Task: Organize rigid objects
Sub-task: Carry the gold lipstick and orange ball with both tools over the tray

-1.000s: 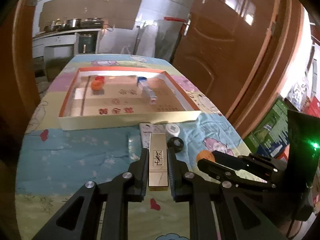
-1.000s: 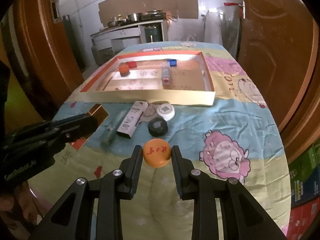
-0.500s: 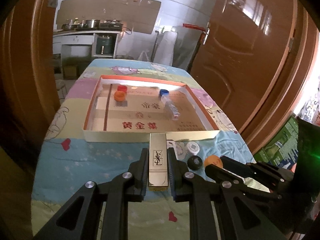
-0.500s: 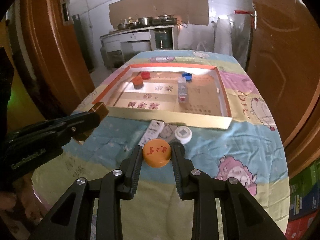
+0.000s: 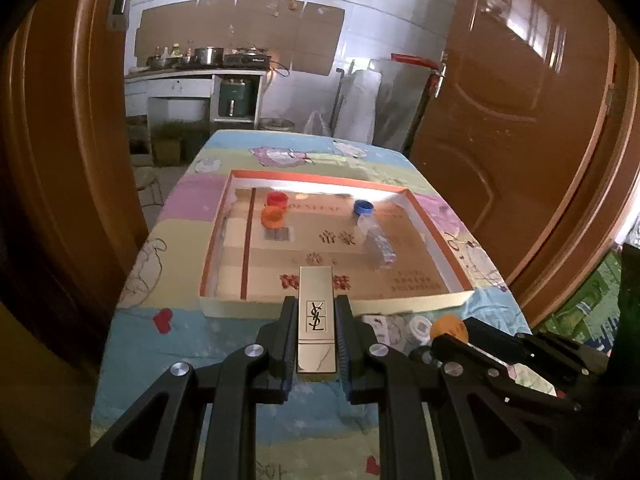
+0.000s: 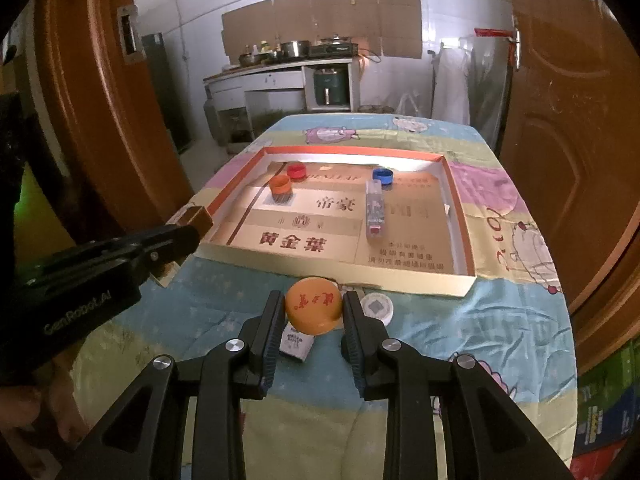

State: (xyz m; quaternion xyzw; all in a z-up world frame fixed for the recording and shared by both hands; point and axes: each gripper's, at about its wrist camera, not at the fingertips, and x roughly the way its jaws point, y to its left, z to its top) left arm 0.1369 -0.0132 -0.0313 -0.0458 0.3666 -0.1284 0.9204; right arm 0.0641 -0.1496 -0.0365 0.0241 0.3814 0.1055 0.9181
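1. Gold lipstick case [image 5: 316, 322] is lying lengthwise between the fingers of the left gripper [image 5: 316, 312], its long axis pointing away along the fingers toward the shallow box [image 5: 416, 303] on the table [image 5: 132, 344]; its far end is jutting past the fingertips, over the box's near wall as this view has it.
2. Black "YSL" monogram is showing on the case's upper face, framed in a thin rectangle (upright as the left wrist camera sees it).
3. Left jaws are standing narrow, both pads pressing the case's long sides.
4. Orange cap [image 6: 314, 306] is sitting flat side up between the fingers of the right gripper [image 6: 314, 312], red characters on its top too small to read.
5. Right jaws are standing a little wider than the left, closed on the cap's rim from both sides.
6. Box floor is carrying large gold characters "黄金葉" near its front wall in the right wrist view, with smaller print to their right that is not reading clearly.
7. Inside the box, a red cap [image 6: 297, 171] and an orange-brown cap [image 6: 280, 185] are sitting far left, a blue cap [image 6: 383, 176] far right, and a clear bottle [image 6: 375, 208] is lying with its long axis running near to far, just beside the blue cap.
8. White cap [image 6: 376, 307] is resting on the cloth just right of the right gripper's fingers, and a small white printed packet [image 6: 297, 345] is lying under the orange cap.
9. Side of the left gripper's body in the right wrist view is reading "GenRobot.AI".
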